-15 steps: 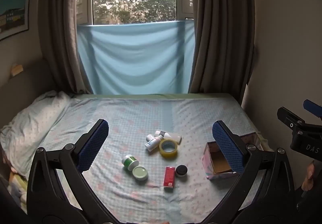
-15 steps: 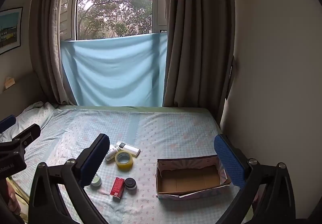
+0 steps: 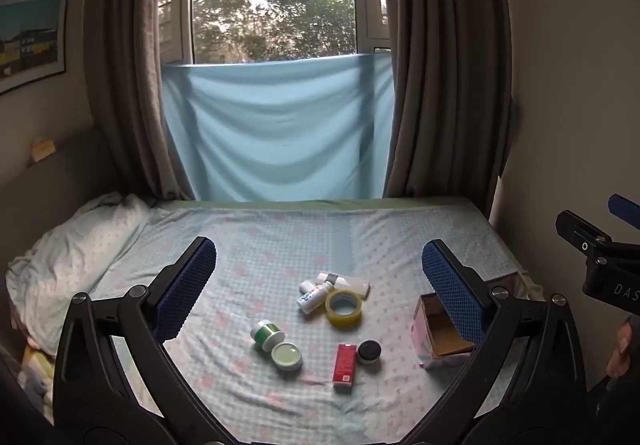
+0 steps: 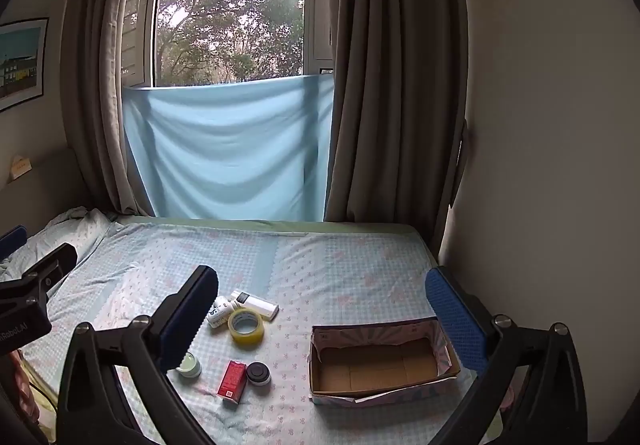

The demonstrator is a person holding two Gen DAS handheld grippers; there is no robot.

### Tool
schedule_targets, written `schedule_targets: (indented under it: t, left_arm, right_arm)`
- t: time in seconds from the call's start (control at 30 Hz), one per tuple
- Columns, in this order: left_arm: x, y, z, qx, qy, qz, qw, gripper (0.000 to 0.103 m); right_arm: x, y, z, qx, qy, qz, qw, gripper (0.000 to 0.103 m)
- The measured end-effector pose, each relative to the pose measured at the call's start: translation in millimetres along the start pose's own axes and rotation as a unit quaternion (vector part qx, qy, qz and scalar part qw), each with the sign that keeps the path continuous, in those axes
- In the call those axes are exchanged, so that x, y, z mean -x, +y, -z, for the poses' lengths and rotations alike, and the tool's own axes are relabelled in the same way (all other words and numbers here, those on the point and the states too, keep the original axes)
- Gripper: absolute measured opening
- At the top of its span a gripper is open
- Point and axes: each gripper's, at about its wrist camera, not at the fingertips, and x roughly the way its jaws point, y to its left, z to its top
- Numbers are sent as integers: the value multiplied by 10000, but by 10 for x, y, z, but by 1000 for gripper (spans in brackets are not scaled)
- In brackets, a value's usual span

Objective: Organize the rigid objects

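Small items lie on the bed: a yellow tape roll [image 3: 344, 308] [image 4: 245, 326], a white bottle [image 3: 314, 296] [image 4: 219, 314], a white flat device [image 3: 347, 280] [image 4: 256, 304], a green spool [image 3: 267, 334], a pale green jar [image 3: 286, 356] [image 4: 189, 364], a red box [image 3: 345, 362] [image 4: 232, 381] and a black-lidded jar [image 3: 369, 351] [image 4: 258, 373]. An open, empty cardboard box [image 4: 380, 359] [image 3: 440, 339] sits to their right. My left gripper [image 3: 318, 285] is open and empty above the items. My right gripper [image 4: 322, 319] is open and empty above the box's left side.
The bed has a light blue patterned sheet [image 4: 344, 269]. A rumpled pillow [image 3: 76, 249] lies at the left. A wall [image 4: 540, 125] borders the bed on the right. Curtains and a window with a blue cloth [image 3: 276, 129] stand behind.
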Motion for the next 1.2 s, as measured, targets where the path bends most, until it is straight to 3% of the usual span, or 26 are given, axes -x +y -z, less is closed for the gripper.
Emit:
schedule_targets:
  t: [1.2]
  left_arm:
    - [-50, -30, -35, 47, -38, -159, 9999, 102]
  right_arm:
    - [-41, 52, -5, 98, -146, -109, 9998, 103]
